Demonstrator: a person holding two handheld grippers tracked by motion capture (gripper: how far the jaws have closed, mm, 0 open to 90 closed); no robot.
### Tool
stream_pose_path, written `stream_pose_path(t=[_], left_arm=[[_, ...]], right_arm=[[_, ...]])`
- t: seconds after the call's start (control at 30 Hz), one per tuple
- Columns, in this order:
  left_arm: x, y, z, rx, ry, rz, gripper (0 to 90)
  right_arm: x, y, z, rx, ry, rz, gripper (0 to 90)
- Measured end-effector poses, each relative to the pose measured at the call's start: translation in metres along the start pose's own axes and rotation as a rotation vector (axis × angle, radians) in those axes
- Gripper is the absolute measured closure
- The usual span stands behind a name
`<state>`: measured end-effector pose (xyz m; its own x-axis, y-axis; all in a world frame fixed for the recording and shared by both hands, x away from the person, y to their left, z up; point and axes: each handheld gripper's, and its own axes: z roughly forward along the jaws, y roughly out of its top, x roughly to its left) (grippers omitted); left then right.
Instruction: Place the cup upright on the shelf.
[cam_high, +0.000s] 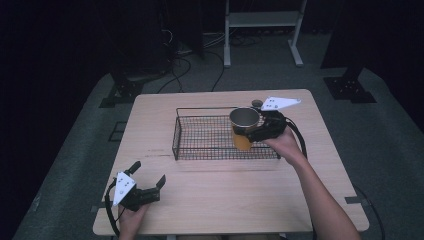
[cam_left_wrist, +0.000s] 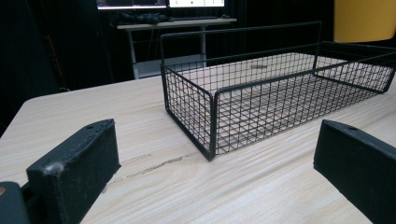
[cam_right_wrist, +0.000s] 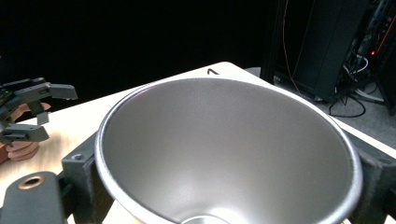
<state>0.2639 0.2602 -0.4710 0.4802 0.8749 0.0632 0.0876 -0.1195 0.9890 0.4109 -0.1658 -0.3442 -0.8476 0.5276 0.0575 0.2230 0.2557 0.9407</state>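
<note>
My right gripper (cam_high: 260, 131) clamps its jaws on the orange steel-lined cup (cam_high: 243, 126), held above the wire basket (cam_high: 200, 142)'s right end. Setting it down remains, I judge. My left gripper (cam_high: 148, 180) rests wide open, empty, on the bench (cam_high: 225, 195).

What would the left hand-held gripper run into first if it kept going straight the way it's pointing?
Most likely the wire basket. The left hand-held gripper looks along the bare table with its jaws open, and the basket's near corner stands straight ahead. Nothing lies between them, though how far off it is stays unclear.
</note>
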Motion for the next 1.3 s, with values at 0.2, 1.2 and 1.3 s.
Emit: stream_pose_path(t=[0.2,1.2,1.3], left_arm=[[0.000,0.000,0.000,-0.002,0.000,-0.002,0.0],[0.000,0.000,0.000,-0.004,-0.004,-0.003,0.0],[0.000,0.000,0.000,-0.004,-0.005,-0.001,0.0]], right_arm=[[-0.011,0.005,0.009,0.011,0.002,0.010,9.9],[-0.049,-0.003,0.048,0.064,0.002,0.039,9.9],[-0.053,-0.007,0.050,0.073,0.002,0.038,9.9]])
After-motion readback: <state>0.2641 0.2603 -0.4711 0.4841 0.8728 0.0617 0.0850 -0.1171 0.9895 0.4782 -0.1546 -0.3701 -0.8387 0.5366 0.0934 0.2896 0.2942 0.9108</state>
